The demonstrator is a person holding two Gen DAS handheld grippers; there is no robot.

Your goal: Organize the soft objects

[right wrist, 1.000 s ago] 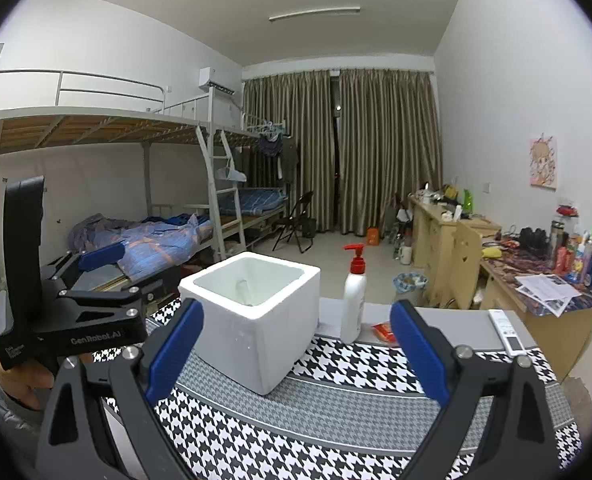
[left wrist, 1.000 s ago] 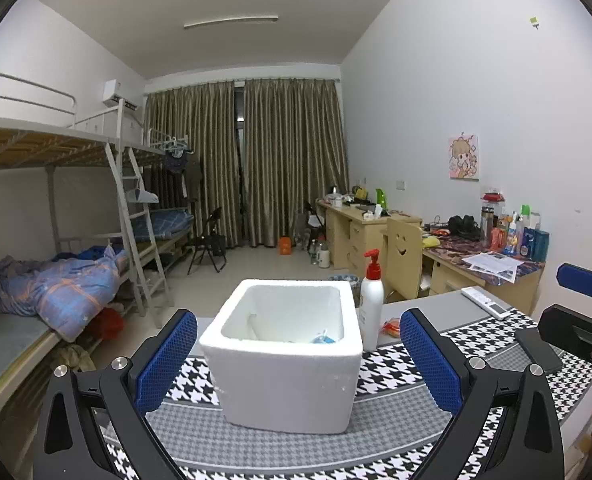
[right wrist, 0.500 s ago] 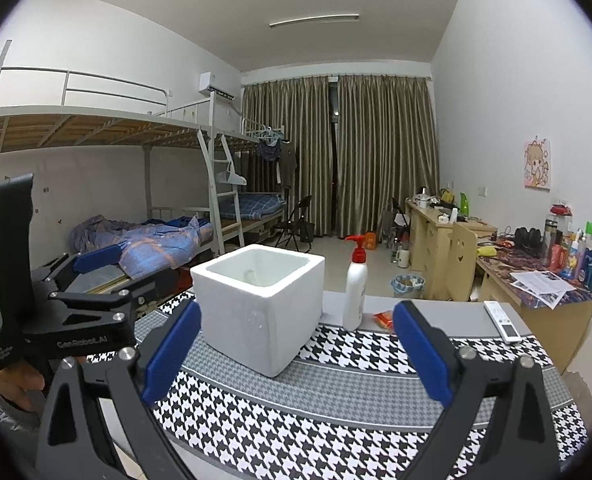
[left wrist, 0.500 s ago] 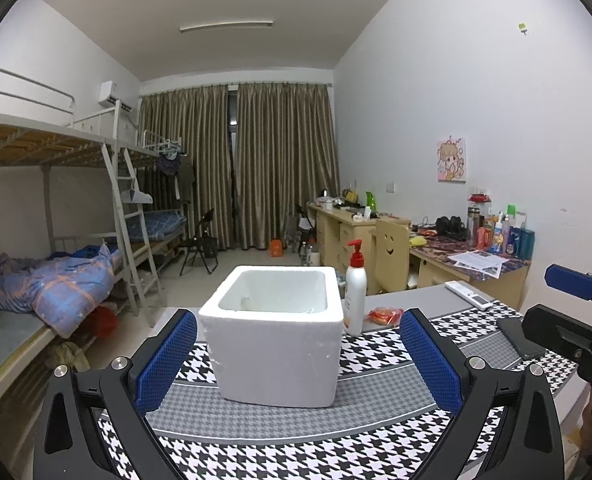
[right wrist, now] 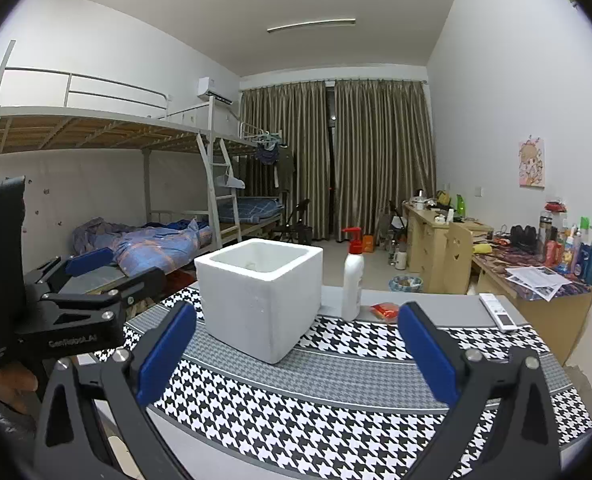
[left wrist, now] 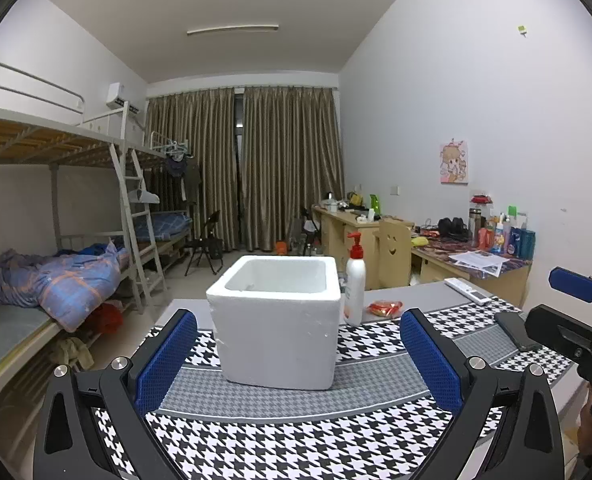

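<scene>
Nearest to both cameras, each gripper hangs over the front edge of a table covered by a black-and-white houndstooth cloth (left wrist: 296,436). The left gripper (left wrist: 297,360) has its blue-padded fingers spread wide with nothing between the pads. The right gripper (right wrist: 292,354) is likewise spread; its jaws are opening, and no object sits between them.

Just beyond the fingertips a white foam box (left wrist: 278,320) stands upright on the cloth's grey band, open at the top. From both views only bare inner wall is visible; its contents cannot be judged. No soft object is held by either tool.

Immediately right of the box stands a white pump bottle (left wrist: 354,284) with a red dispenser head, close to the box but apart from it. A small orange-red packet (left wrist: 384,307) lies just beside the bottle's base. Farther right, near the table's back edge, lies a white remote control (right wrist: 497,311). A dark phone (left wrist: 515,330) lies on the cloth at the right.

Beyond the table: metal bunk beds (right wrist: 108,128) along the left wall with a blue plaid quilt (left wrist: 64,280) on the lower bunk, wooden desks (right wrist: 435,236) along the right wall, and closed brown curtains (left wrist: 248,168) at the far end.
</scene>
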